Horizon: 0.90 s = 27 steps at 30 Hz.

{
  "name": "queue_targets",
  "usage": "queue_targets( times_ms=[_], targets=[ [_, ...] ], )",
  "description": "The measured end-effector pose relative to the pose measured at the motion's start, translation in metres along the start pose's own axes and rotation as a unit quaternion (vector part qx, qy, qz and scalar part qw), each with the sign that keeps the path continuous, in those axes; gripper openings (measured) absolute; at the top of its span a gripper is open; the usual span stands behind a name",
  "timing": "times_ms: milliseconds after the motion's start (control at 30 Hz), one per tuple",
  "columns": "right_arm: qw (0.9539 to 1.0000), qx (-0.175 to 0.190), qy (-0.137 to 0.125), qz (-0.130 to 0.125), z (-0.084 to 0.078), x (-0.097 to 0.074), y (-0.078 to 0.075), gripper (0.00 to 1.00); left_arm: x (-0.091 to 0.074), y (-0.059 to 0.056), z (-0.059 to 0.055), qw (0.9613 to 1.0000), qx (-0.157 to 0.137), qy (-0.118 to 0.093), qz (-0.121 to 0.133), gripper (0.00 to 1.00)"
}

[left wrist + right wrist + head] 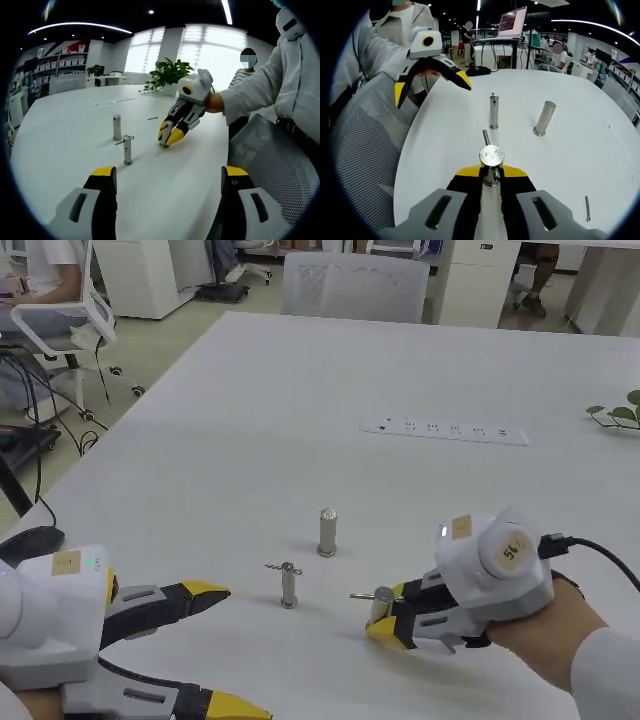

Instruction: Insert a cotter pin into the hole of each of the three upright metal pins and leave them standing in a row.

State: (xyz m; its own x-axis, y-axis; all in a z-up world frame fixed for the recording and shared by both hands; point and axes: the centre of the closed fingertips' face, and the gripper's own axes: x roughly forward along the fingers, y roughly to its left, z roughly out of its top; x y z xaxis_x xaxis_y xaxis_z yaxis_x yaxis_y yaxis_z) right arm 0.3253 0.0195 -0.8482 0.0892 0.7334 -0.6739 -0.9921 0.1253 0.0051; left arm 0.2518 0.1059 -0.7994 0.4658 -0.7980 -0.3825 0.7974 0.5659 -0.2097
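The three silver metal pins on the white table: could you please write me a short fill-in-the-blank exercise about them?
The right gripper is shut on one silver metal pin; the left gripper is ____.
The nearer free-standing pin carries a thin cotter pin; the farther pin carries ____.
A loose cotter pin lies on the white ____.
Missing: open; none; table.

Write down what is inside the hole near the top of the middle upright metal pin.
A cotter pin passes through the middle metal pin, sticking out sideways. The stretch inside the hole is hidden by the pin's own body.
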Motion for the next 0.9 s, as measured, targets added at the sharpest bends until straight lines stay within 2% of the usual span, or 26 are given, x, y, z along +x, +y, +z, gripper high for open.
queue_targets(
  times_ms=[467, 767, 900],
  targets=[
    [0.9999, 0.010, 0.004, -0.003, 0.009, 0.015, -0.019, 0.14, -0.003, 0.001, -0.001, 1.0000, -0.002, 0.000, 0.004, 0.86],
    [0.9999, 0.008, 0.009, 0.003, 0.009, 0.024, -0.017, 0.14, -0.006, 0.002, -0.003, 0.9999, -0.007, -0.001, 0.008, 0.85],
    [0.9999, 0.012, 0.002, 0.005, 0.011, 0.025, -0.018, 0.15, -0.006, 0.001, -0.005, 0.9999, -0.010, -0.001, 0.008, 0.85]
  ],
)
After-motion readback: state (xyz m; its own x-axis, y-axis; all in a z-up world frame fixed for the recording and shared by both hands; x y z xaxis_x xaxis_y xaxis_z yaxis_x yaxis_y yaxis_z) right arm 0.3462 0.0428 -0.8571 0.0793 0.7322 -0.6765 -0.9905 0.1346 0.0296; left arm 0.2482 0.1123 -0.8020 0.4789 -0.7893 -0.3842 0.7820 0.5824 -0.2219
